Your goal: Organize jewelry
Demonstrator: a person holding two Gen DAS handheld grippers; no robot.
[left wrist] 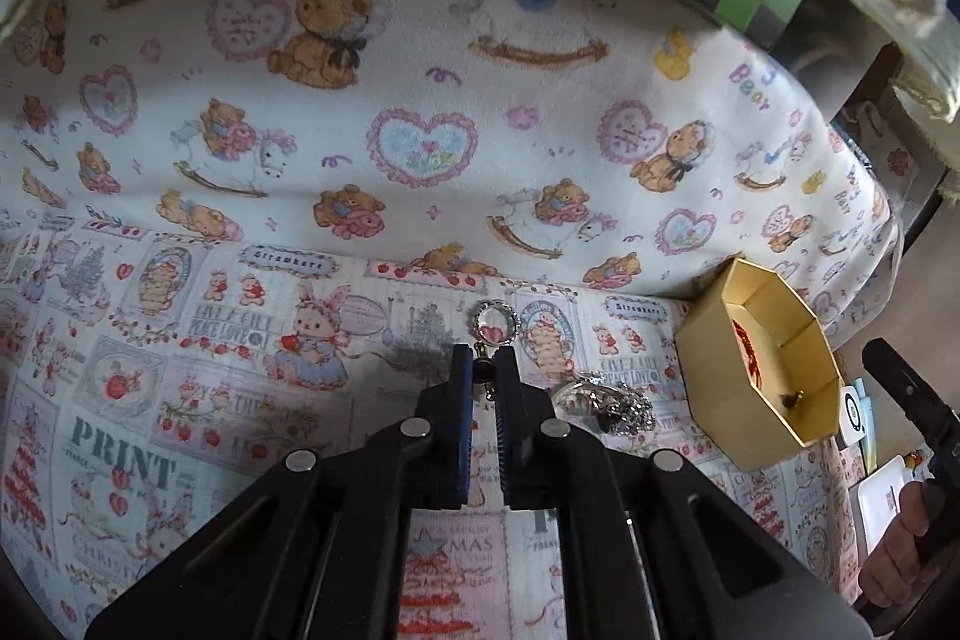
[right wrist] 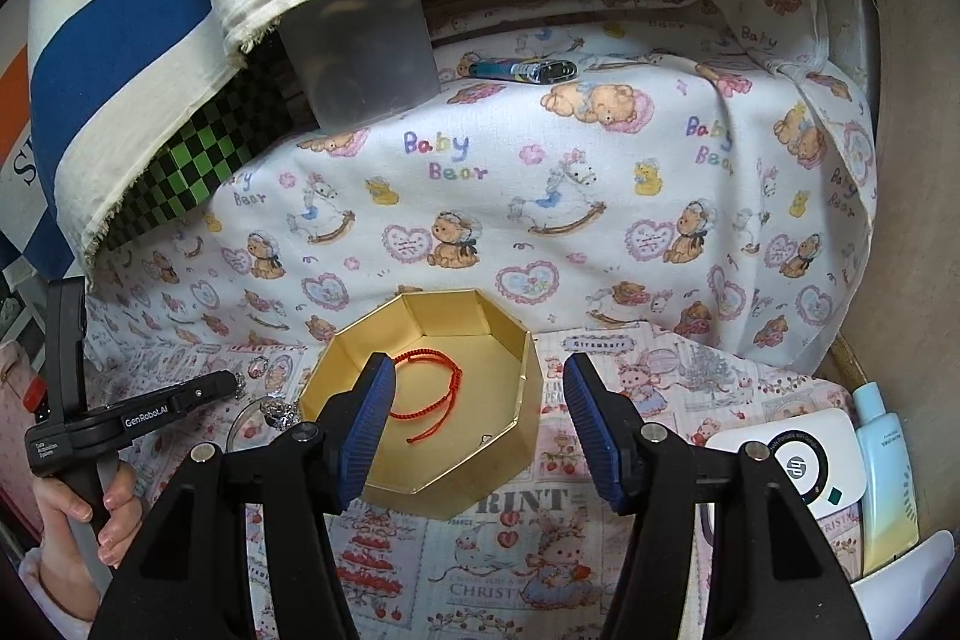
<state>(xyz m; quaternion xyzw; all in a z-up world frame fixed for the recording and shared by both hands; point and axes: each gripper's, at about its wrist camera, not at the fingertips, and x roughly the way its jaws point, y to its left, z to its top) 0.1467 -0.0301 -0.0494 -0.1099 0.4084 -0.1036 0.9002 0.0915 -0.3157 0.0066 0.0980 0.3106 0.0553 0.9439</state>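
A soft printed cotton cloth with bears and strawberries [right wrist: 600,196] covers the worktop. On it, toward the right edge, stands one gold octagonal cardboard box [right wrist: 522,436], open, with one red braided cord bracelet [right wrist: 429,388] lying inside. The right gripper [right wrist: 477,421] hovers over this box, jaws wide apart and empty. The left gripper [left wrist: 485,376] has its jaws nearly closed on one silver ring-shaped pendant earring [left wrist: 493,328]. Beside it lies a small pile of silver jewelry [left wrist: 606,400]; I cannot count its pieces.
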